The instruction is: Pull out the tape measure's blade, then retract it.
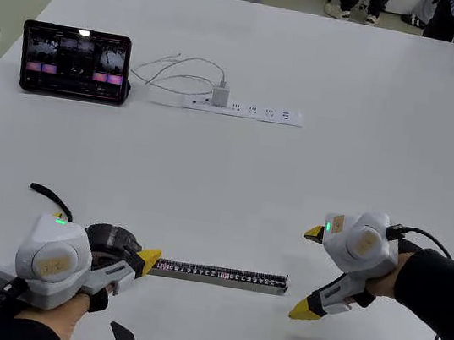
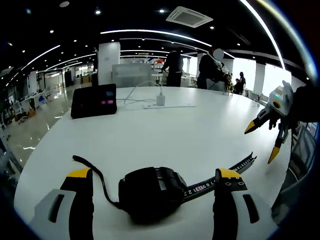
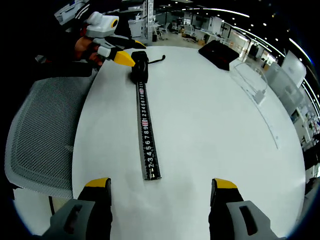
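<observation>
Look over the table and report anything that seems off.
Nothing is damaged or spilled. The one oddity: the tape measure's blade lies stretched out flat on the table with its tip free, just ahead of the open right claw, not held.

surface: wide white matte tabletop (image 1: 327, 74) | floor: glossy pale-green floor (image 1: 4, 0) | seat: grey mesh chair (image 3: 40, 135) | overhead: curved white ceiling light strips (image 2: 150, 32) | side: bright windows (image 2: 272, 75)
</observation>
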`<state>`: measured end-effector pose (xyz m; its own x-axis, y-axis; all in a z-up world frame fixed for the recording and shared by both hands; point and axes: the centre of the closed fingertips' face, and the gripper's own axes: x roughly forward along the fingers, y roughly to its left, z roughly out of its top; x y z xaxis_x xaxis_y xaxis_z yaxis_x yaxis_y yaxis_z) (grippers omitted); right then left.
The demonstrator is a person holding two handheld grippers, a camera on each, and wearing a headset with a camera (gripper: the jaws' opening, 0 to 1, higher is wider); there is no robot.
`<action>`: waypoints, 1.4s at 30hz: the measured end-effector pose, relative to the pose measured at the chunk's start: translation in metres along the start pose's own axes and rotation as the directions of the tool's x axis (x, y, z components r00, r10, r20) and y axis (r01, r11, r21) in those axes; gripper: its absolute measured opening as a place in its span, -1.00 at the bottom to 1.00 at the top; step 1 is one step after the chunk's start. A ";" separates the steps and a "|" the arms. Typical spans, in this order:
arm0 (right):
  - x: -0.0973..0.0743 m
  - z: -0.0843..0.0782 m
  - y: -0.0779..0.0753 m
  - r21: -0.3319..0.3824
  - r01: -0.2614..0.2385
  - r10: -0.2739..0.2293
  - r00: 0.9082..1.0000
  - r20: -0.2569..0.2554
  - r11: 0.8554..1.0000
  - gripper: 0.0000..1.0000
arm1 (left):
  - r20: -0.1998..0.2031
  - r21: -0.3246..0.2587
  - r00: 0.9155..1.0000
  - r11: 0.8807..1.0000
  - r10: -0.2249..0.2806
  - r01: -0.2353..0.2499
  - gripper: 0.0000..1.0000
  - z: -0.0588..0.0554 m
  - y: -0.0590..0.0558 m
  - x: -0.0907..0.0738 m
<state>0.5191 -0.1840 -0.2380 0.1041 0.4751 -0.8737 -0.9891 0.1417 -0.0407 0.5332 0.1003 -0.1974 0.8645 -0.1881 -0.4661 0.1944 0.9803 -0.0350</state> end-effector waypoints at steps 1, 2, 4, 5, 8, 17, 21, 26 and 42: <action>0.002 0.000 -0.001 -0.003 -0.003 0.003 1.000 -0.002 1.000 0.53 | 0.000 0.001 1.000 1.000 0.002 -0.002 0.98 -0.001 0.000 0.000; 0.004 0.000 0.000 -0.007 -0.010 0.010 1.000 -0.005 1.000 0.49 | 0.001 0.002 1.000 1.000 0.004 -0.004 0.98 -0.002 0.000 0.000; 0.007 -0.002 0.000 -0.017 -0.021 0.021 1.000 -0.016 1.000 0.38 | 0.004 0.008 1.000 1.000 0.008 -0.008 0.98 -0.003 0.001 0.000; 0.008 -0.003 0.000 -0.021 -0.025 0.025 0.999 -0.020 0.999 0.32 | 0.005 0.008 1.000 1.000 0.007 -0.007 0.98 -0.003 0.001 0.000; 0.012 -0.004 -0.001 -0.035 -0.032 0.031 0.999 -0.027 0.999 0.20 | 0.022 0.017 1.000 1.000 0.014 -0.015 0.98 -0.002 0.003 0.000; 0.021 -0.003 0.003 -0.062 -0.066 0.063 0.997 -0.044 0.996 -0.04 | 0.035 0.026 0.999 0.999 0.020 -0.021 0.98 -0.001 0.004 0.001; 0.025 -0.007 0.005 -0.052 -0.078 0.076 0.996 -0.048 0.996 -0.19 | 0.023 0.009 0.999 1.000 0.027 -0.028 0.98 -0.006 0.004 0.003; 0.027 -0.006 0.009 -0.049 -0.092 0.090 0.995 -0.046 0.995 -0.34 | 0.019 0.000 0.999 1.000 0.031 -0.031 0.98 -0.008 0.004 0.004; 0.028 -0.006 0.013 -0.084 -0.104 0.100 0.994 -0.050 0.991 -0.74 | 0.025 -0.009 0.999 0.999 0.042 -0.042 0.98 -0.006 0.006 0.005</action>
<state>0.5089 -0.1743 -0.2660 -0.0003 0.4426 -0.8967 -0.9998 0.0181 0.0092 0.5359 0.1059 -0.2051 0.8830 -0.1482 -0.4453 0.1538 0.9878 -0.0238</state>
